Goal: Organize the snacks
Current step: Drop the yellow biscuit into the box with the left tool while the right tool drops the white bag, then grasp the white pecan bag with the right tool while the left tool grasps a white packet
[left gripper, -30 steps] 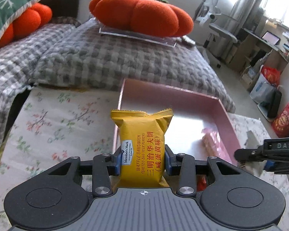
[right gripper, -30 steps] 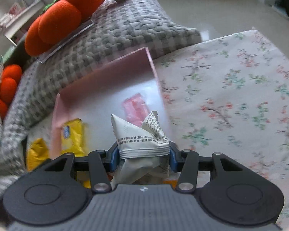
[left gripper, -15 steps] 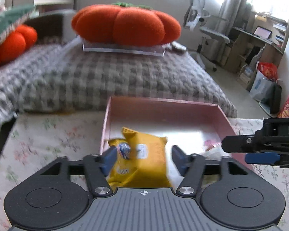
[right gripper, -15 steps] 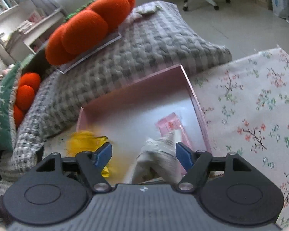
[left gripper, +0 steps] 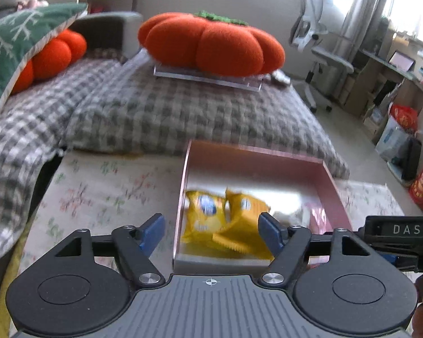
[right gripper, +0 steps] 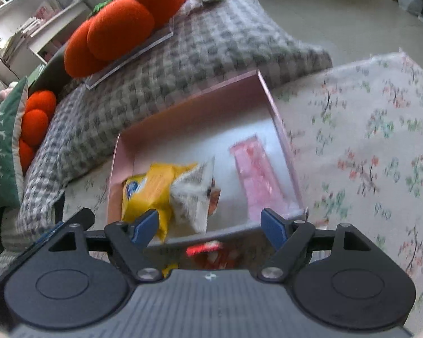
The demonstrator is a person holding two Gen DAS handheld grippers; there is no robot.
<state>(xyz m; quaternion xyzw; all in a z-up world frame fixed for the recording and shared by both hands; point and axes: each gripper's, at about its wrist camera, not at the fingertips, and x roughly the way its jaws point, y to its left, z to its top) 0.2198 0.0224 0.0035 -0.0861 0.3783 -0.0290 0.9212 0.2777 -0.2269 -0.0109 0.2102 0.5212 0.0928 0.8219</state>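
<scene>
Change: both grippers stood with jaws wide and empty over the pink tray (right gripper: 279, 124); a second earlier the left gripper (left gripper: 211, 232) had clamped a yellow waffle packet and the right gripper (right gripper: 210, 225) a white packet, and both packets now lay in the tray.
Meaning: two more snacks were judged sorted, with at least one left to collect (the red one outside the tray).
Tray: one pink tray sat on the floral tablecloth (right gripper: 366, 140), its far edge towards the grey checked cushion (left gripper: 183, 112).
Yellow packets: two yellow packets (left gripper: 203, 219) lay in the tray's near-left corner, one overlapping the other in the left wrist view.
White packet: one white packet (right gripper: 194, 194) rested against the yellow ones, near the middle of the tray's near edge.
Pink packet: one pink packet (right gripper: 256, 174) lay along the tray's right wall.
Red packet: one red packet (right gripper: 211, 253) lay on the tablecloth just outside the tray's near edge, partly hidden under the right gripper (blurred; the kind could not be told).
Next: the open right jaws appeared best placed for it.
</scene>
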